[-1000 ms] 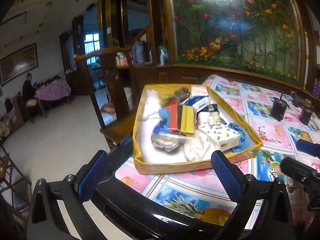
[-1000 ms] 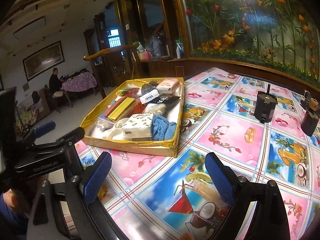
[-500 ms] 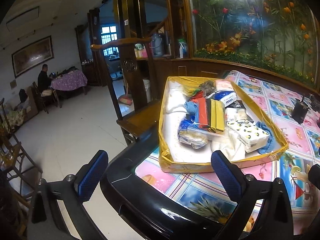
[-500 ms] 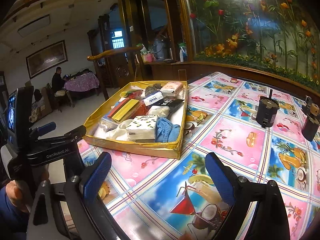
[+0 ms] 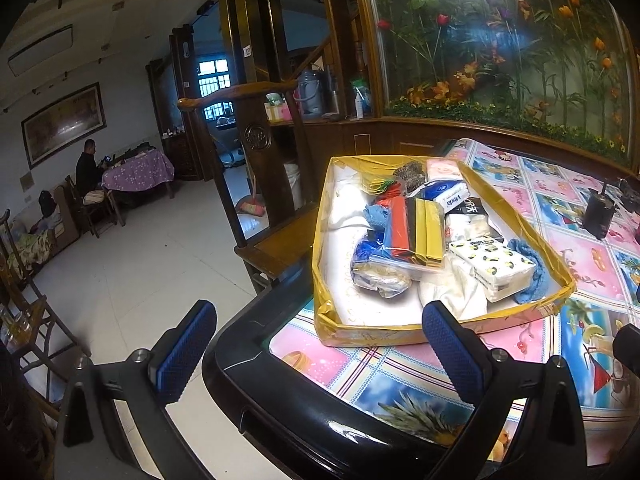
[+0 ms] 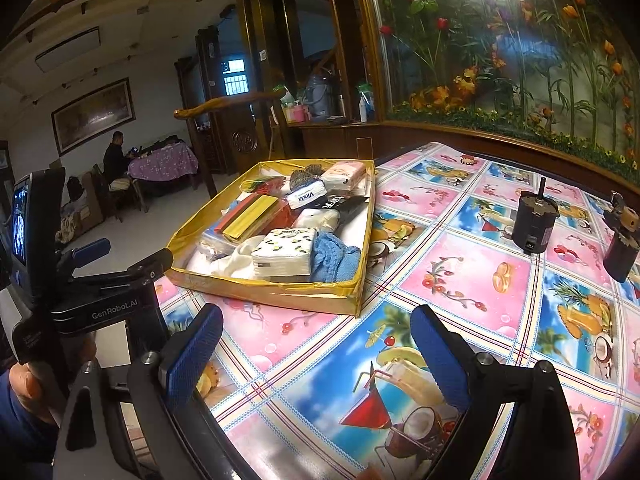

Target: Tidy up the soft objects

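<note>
both tongs, left tongs [image 5: 318, 354] and right tongs [image 6: 316, 350], are spread wide and hold nothing. the yellow tray [image 6: 280, 292] of soft objects [image 6: 285, 255] sits on the bench [image 6: 460, 280] just ahead of them, beyond the fingertips.

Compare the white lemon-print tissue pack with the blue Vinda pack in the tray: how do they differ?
The lemon-print tissue pack is white, bulkier and sits at the tray's near end beside blue cloth. The Vinda pack is blue-and-white, slimmer and farther back. Both lie loose; neither is gripped.
</note>
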The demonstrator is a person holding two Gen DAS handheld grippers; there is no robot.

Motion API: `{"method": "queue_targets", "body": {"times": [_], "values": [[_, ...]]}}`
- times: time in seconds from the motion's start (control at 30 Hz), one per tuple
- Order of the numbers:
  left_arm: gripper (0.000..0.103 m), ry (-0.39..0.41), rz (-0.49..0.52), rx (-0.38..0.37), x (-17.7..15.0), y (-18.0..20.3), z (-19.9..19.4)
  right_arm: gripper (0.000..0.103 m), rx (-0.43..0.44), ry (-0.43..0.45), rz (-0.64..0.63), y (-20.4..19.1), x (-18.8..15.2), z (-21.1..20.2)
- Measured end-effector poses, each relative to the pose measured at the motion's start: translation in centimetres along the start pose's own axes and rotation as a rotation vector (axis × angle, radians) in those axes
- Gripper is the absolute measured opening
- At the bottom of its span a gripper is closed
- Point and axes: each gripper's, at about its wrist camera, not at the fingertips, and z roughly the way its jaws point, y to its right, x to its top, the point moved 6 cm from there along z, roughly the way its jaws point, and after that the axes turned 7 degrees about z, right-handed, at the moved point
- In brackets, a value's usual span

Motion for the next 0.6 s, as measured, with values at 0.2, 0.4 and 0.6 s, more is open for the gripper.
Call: {"method": "queue_targets", "body": {"times": [0.2,0.4,0.6], "values": [[0.103,0.0,0.001,0.001,0.02,0.08,-0.07,0.097,0.0,0.0,0.0,-0.01,-0.04,0.04],[0.103,-0.004,0.008,0.0,0.09,0.28,-0.08,0.097,0.001,-0.004,0.002,0.08,-0.14,0.12],[0.103,-0.003,0.014,-0.001,0.15,0.39,0.13,0.097,0.0,-0.003,0.002,0.08,-0.11,0.1]]}}
